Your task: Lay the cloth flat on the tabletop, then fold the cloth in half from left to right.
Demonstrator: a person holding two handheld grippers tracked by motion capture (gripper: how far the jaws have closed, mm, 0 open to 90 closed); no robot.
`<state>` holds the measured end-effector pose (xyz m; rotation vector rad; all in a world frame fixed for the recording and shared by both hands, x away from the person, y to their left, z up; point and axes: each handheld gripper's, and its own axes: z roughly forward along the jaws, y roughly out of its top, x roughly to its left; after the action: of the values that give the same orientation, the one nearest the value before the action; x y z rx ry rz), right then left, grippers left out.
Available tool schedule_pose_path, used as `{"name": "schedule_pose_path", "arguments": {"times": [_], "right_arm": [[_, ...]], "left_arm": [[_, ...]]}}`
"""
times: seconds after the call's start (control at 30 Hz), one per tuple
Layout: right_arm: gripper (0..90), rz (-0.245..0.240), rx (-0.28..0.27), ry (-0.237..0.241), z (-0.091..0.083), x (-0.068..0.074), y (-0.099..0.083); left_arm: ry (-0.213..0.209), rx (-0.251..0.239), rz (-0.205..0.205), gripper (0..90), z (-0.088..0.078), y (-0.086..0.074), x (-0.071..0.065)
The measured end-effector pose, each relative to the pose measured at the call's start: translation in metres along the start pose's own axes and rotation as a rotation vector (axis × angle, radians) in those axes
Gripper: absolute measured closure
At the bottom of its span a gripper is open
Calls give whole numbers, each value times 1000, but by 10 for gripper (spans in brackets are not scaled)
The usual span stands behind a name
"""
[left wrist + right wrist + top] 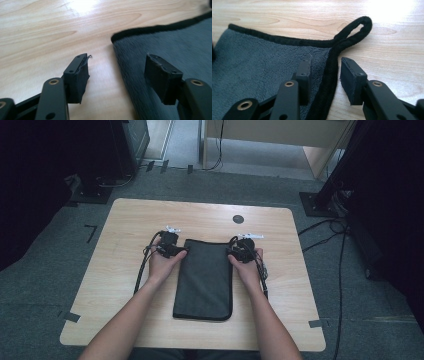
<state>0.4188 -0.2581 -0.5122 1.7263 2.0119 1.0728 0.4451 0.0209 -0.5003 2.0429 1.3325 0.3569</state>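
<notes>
A dark grey towel [205,280] with black edging lies folded lengthwise on the wooden table [125,220]. My left gripper [181,251] is at its far left corner. In the left gripper view it [117,72] stands open, its jaws astride the towel's edge [125,72], one over bare wood and one over the cloth. My right gripper [231,251] is at the far right corner. In the right gripper view it [325,75] is open too, its jaws on either side of the black hem [329,75], just below a hanging loop [357,27].
A small black round disc [238,219] sits in the table near its far edge. Cables [142,270] trail from both grippers along the person's forearms. Dark stands and more cables surround the table on the carpet.
</notes>
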Motion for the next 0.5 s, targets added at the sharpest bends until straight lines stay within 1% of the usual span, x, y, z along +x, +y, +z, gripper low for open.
{"name": "schedule_pose_path", "arguments": {"times": [0.03, 0.07, 0.1, 0.13, 0.17, 0.2, 0.23, 0.27, 0.3, 0.37, 0.43, 0.47, 0.5], "right_arm": [[633, 0, 0, 0, 0, 0, 0], [653, -18, 7, 3, 1, 2, 0], [653, -18, 7, 3, 1, 2, 0], [653, -28, 18, -11, 1, 4, 2], [653, -28, 18, -11, 1, 4, 2], [654, -47, 24, -22, 2, 6, 3], [654, -47, 24, -22, 2, 6, 3], [654, -52, 28, -26, 2, 7, 3], [655, -51, 30, -27, 2, 7, 3], [663, -46, 37, -23, 2, 6, 4], [692, -48, 36, -23, 2, 5, 4], [777, -32, 42, -16, 1, 4, 4], [802, -23, 43, -8, 1, 2, 4]], "left_arm": [[4, 6, -9, 370, 3, 1, 1], [0, 7, -18, 399, 8, 3, 2], [0, 7, -18, 409, 8, 3, 2], [2, 0, -13, 424, 9, 3, 2], [2, 0, -13, 432, 9, 3, 2], [3, 1, -3, 453, 9, 3, 1], [3, 1, -3, 461, 9, 3, 1], [14, 1, 5, 461, 10, 3, -1], [12, 0, 7, 475, 10, 3, -2], [-17, -3, 14, 565, 10, 3, -3], [-25, -5, 29, 625, 10, 2, -4], [-41, -3, 32, 718, 10, 2, -4], [-62, -4, 47, 743, 10, 2, -3]]}}
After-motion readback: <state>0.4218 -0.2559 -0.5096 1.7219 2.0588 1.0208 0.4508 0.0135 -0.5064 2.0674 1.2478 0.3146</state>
